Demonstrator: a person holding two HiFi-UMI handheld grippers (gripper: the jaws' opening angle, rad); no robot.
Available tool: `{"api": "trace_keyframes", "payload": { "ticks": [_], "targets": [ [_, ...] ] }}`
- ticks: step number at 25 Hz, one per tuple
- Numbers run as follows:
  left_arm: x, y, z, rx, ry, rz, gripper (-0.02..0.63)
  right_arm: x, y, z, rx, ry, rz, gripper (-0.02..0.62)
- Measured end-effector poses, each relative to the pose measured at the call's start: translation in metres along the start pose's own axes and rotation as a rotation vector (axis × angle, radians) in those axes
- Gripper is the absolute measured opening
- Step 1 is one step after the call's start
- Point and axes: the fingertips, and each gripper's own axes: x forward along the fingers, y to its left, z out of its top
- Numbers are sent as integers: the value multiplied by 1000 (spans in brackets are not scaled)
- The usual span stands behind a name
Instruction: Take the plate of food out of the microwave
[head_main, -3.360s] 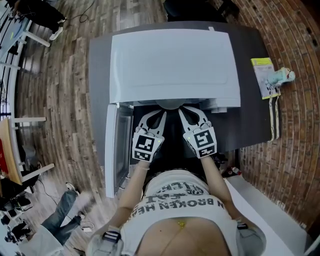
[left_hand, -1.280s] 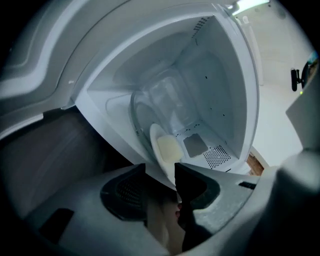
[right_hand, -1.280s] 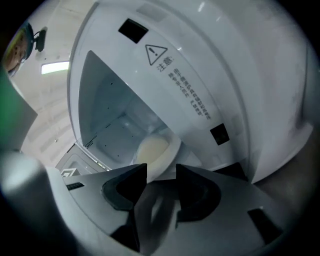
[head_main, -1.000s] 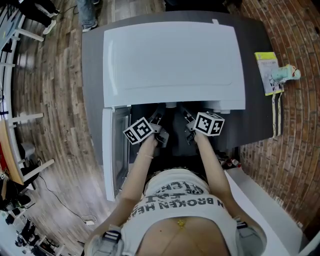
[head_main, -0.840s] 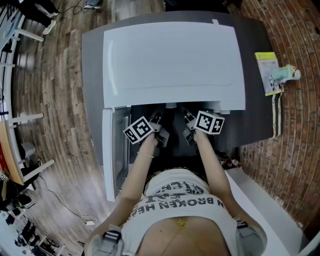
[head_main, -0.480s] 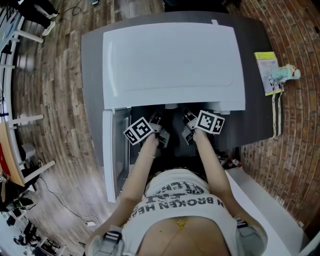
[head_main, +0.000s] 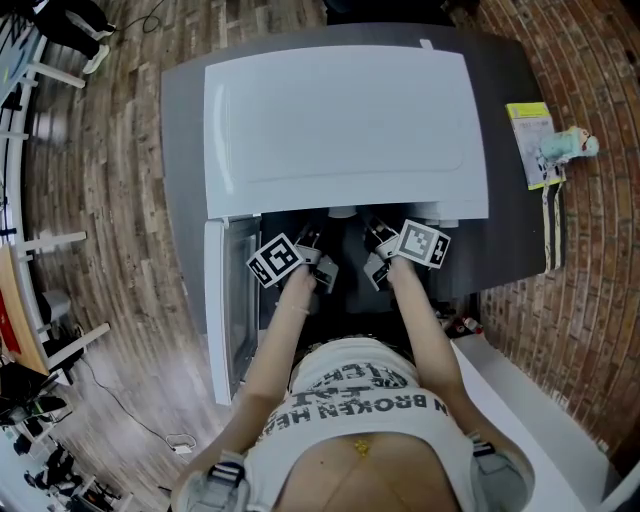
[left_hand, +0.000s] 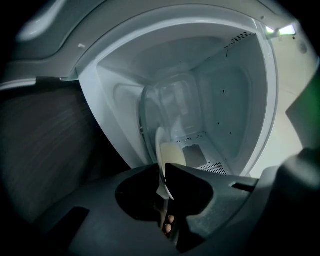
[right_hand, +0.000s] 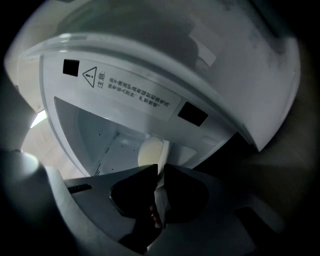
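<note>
As left tongs (left_hand: 161, 168) and right tongs (right_hand: 160, 168) finish closing on the plate (left_hand: 159, 145) rim | stiff, breakable, probably slick | opposite edges, keep level

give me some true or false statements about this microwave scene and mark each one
1. The microwave has its door swung open. True.
2. The left gripper is empty. False: its jaws, which have just been closing, pinch the rim of the plate.
3. The right gripper grips that same plate. True; its jaws have also just been closing onto the rim.
4. The plate already rests on the table. False: it is still in the microwave's cavity.
5. A yellow-green package lies on top of the microwave. False: it lies on the table beside the microwave.
</note>
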Motion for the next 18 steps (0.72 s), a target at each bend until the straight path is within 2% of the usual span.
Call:
{"api": "trace_keyframes", "payload": {
  "ticks": [3,8,13,16,18],
  "targets": [
    [-1,0,-1,-34,-2,-11,35,-2,-2,-3,4,1,-1,43],
    [-3,2,-6,-72,-1,-15,25,-4,-9,-6,-56,18,-17,58],
    [-5,3,-5,-72,3,-13,23,-4,-9,4,-21,-17,5,89],
    [-6,4,-6,-77,3,-15,23,-4,-11,5,-20,-14,2,46],
    [-7,4,-6,-75,3,-15,23,-4,-12,4,-10,-17,5,43]
  ]
}}
